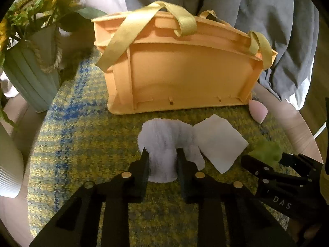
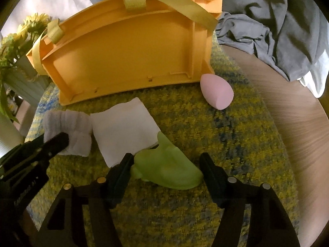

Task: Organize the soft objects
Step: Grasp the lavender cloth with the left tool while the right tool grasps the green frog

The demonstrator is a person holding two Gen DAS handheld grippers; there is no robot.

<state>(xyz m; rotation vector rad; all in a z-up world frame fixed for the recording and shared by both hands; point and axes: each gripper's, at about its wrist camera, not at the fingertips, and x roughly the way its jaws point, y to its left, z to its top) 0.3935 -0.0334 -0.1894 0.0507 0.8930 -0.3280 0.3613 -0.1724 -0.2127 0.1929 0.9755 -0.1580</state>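
Observation:
An orange basket (image 1: 181, 74) with yellow straps stands at the back of the mat; it also shows in the right wrist view (image 2: 123, 57). My left gripper (image 1: 161, 154) is shut on a fluffy white sock (image 1: 164, 140), which lies on the mat (image 2: 67, 131). A folded white cloth (image 1: 218, 142) lies beside it (image 2: 123, 127). My right gripper (image 2: 166, 160) is open around a green soft piece (image 2: 168, 170), its fingers on either side. A pink egg-shaped sponge (image 2: 217, 92) lies right of the basket (image 1: 258, 111).
A yellow-blue mat (image 2: 216, 144) covers a round wooden table (image 2: 298, 133). A pale green vase with sunflowers (image 1: 30, 78) stands at the left. Grey fabric (image 2: 277, 24) hangs behind the basket. A white ribbed object (image 1: 8, 177) is at the far left.

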